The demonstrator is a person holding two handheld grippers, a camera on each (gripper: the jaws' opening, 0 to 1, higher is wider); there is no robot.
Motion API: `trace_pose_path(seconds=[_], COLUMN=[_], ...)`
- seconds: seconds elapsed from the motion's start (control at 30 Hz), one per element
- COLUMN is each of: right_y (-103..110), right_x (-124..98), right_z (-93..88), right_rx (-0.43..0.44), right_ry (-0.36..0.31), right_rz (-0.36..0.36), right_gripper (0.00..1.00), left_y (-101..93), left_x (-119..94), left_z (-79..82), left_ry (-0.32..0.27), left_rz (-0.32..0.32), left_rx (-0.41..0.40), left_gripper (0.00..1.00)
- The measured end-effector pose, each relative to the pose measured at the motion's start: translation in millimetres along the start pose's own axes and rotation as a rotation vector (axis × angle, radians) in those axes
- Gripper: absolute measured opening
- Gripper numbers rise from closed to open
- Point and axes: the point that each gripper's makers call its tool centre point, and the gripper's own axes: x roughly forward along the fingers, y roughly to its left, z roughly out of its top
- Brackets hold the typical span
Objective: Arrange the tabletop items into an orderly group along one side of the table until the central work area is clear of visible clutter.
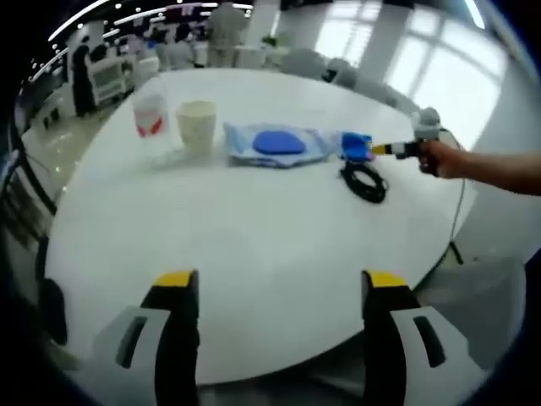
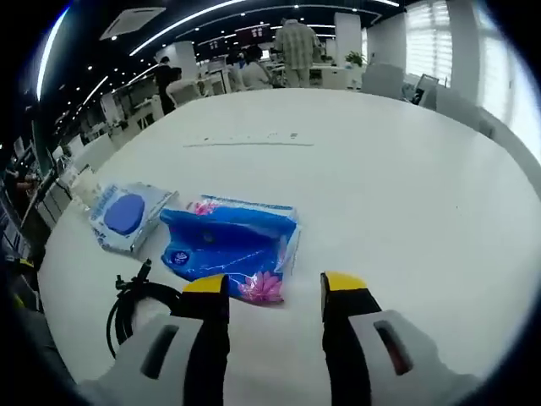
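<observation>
- Tabletop items [image 1: 279, 142] strung in a loose row along the far edge of a round white table [image 1: 254, 245] in the left gripper view, well apart from the near edge.
- From the left of that row: clear plastic cup with a red mark [image 1: 150, 116], then a white paper cup [image 1: 196, 125] just beside it, upright.
- Next along, a flat clear packet with a blue oval patch [image 1: 277, 144], lying flat (contents too blurred to read).
- Further right, a blue tissue pack [image 1: 356, 145], touching or almost touching the tip of the other gripper.
- Near that pack, toward the viewer, a coiled black cable [image 1: 364, 181] flat on the table.
- Left gripper [image 1: 281, 283] low over the near part of the table, yellow-tipped jaws spread wide, nothing between them.
- Right gripper [image 1: 397, 149] reaching in from the right in the left gripper view, held by a hand [image 1: 441, 157].
- Same gripper [image 2: 272, 289] in the right gripper view: jaws parted, released, tips just short of the blue tissue pack [image 2: 232, 239] (pink flower print on its near corner).
- Clear packet [image 2: 127, 216] to the left of the pack, black cable [image 2: 137, 303] at the lower left beside the jaw.
- People standing and office furniture in the background beyond the table.
</observation>
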Motion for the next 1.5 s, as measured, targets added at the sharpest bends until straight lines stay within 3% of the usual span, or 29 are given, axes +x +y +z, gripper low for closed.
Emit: trace_pose_path(seconds=[0.03,0.2,0.5,0.63,0.7,0.9,1.33,1.5], right_y=[10.9,17.5,37.2,54.0,70.9,95.9,107.5,100.2], right_x=[-8.3,-9.6,-17.4,-19.9,-26.1,-33.8,-33.9,-32.4], right_z=[-4.4,-7.9,-12.7,-14.9,-19.4,-30.6,-37.3,-40.1], right_rx=[-0.003,0.015,-0.028,-0.110,-0.131,-0.188,-0.247,-0.210], right_ry=[-0.004,-0.007,0.012,0.021,0.026,0.056,0.109,0.131], right_rz=[0.004,0.016,0.052,0.085,0.109,0.127,0.111,0.091], right_gripper=[0.45,0.51,0.56,0.57,0.57,0.55,0.32,0.12], left_y=[-0.5,-3.2,-3.4,-3.1,-2.3,-3.4,-3.7,-4.1], left_x=[0.0,0.4,-1.0,-1.2,-1.6,-1.9,-2.5,-2.4], left_z=[0.0,0.1,0.7,-0.2,0.5,0.1,-0.5,-0.6], left_ry=[0.000,0.003,-0.003,0.001,-0.003,-0.001,-0.001,-0.002], left_rz=[-0.001,-0.008,-0.011,-0.012,-0.012,-0.016,-0.024,-0.028], left_rx=[0.001,0.011,0.008,0.009,0.006,0.008,0.006,0.001], left_gripper=[0.75,0.75,0.75,0.75,0.75,0.75,0.75,0.75])
